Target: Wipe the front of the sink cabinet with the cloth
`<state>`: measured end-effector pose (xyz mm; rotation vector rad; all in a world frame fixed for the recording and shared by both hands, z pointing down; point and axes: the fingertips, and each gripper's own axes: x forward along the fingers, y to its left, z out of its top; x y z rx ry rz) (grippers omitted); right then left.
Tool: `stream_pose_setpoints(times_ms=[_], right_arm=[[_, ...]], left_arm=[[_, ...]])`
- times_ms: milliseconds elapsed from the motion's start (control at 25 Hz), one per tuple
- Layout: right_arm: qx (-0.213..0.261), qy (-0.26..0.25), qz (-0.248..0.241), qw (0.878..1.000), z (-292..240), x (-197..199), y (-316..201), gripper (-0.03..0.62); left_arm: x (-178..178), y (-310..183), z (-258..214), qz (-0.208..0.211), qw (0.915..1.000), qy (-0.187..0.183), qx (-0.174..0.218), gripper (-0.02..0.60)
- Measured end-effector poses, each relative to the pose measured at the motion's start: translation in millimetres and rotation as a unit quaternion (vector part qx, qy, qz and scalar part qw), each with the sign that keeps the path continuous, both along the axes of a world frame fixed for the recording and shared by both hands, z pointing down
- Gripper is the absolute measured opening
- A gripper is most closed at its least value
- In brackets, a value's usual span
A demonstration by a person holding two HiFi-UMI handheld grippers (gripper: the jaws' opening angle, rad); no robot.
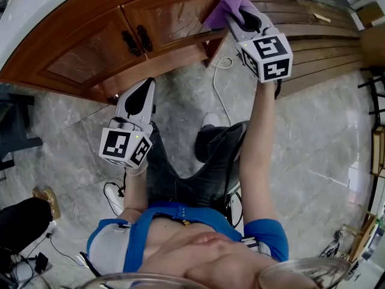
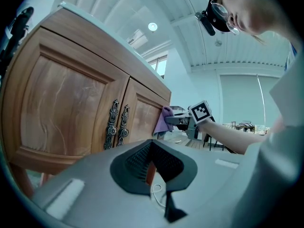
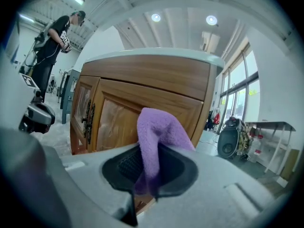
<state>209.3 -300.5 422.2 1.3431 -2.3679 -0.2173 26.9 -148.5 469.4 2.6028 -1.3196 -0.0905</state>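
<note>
Marble floor [image 1: 313, 143], wooden sink cabinet [image 1: 90, 56], purple cloth [image 3: 154, 129] in right tool [image 1: 236, 18]

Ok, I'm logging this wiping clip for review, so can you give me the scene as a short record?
cabinet: wooden, shut, dark handles at the middle
cloth: purple, bunched against the cabinet front near its end corner
right tongs: shut on the cloth, raised to the cabinet
left tongs: shut, empty, held low, apart from the cabinet
</note>
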Motion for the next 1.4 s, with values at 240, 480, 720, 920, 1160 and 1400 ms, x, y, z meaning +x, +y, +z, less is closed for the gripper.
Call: stream_pose_setpoints(times_ms=[240,480,720,920,1160,1400], right_arm=[[-0.011,0.022,-0.020,0.999,9.4,-23.3,1.9,0.063],[-0.017,0.026,-0.038,0.999,11.2,-42.2,5.9,0.063],[-0.021,0.035,-0.075,0.996,13.5,-71.9,13.4,0.063],[-0.024,0.049,-0.101,0.993,15.0,-95.0,20.0,0.062],[-0.031,0.067,-0.161,0.984,25.6,-143.9,36.6,0.063],[-0.034,0.066,-0.180,0.981,29.2,-166.9,40.7,0.063]], left_arm=[[-5.1,5.3,2.6,-0.004,1.0000,0.008,-0.003,0.000],[-8.3,10.4,3.5,-0.007,0.9999,0.010,-0.006,0.000],[-10.2,13.1,2.7,-0.011,0.9999,0.010,-0.004,0.000],[-12.9,15.3,3.4,-0.012,0.9999,0.008,-0.004,0.000],[-19.9,16.2,4.0,-0.017,0.9997,0.018,-0.008,0.000],[-22.8,18.8,6.3,-0.016,0.9996,0.022,-0.011,0.000]])
